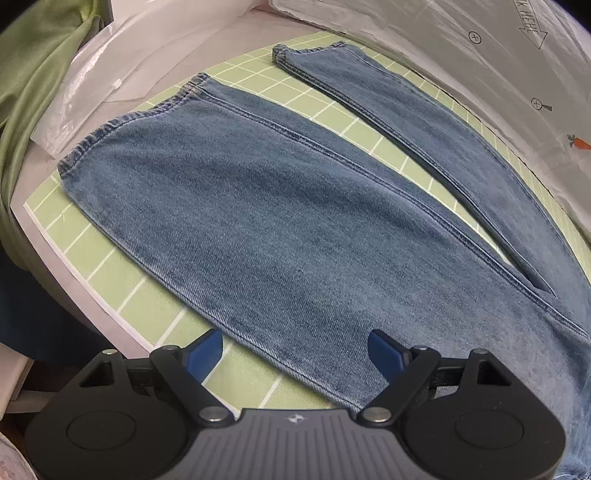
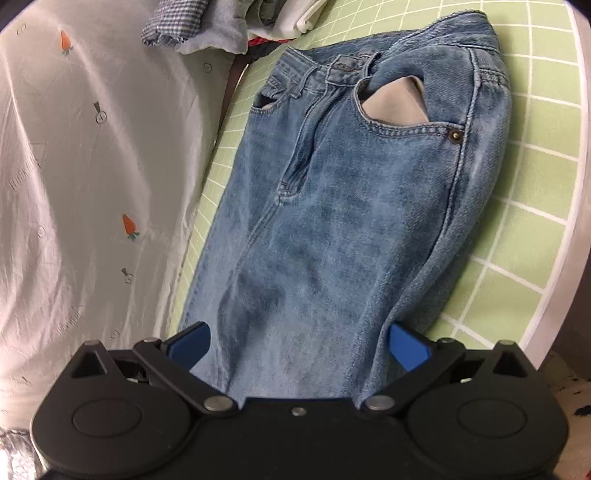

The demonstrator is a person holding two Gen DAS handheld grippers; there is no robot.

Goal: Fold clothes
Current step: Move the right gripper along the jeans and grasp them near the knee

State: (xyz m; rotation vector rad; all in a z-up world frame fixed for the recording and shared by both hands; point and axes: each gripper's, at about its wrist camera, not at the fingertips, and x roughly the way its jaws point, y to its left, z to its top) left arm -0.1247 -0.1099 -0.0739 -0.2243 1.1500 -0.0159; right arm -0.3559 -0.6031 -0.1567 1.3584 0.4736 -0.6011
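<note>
A pair of blue jeans (image 1: 280, 221) lies flat on the green grid mat (image 1: 92, 251). In the left wrist view its two legs spread apart, with hems at the far end. My left gripper (image 1: 295, 350) is open above the near leg's edge, holding nothing. In the right wrist view the jeans (image 2: 332, 221) show their waistband, fly and front pockets, one pocket lining showing. My right gripper (image 2: 299, 343) is open above the thigh part, its blue pads (image 2: 408, 345) on either side of the denim, not closed on it.
White plastic sheeting with carrot prints (image 2: 92, 166) lies along one side of the mat (image 2: 535, 184); it also shows in the left wrist view (image 1: 498, 74). A green cloth (image 1: 33, 74) hangs at far left. A pile of other clothes (image 2: 229, 26) sits past the waistband.
</note>
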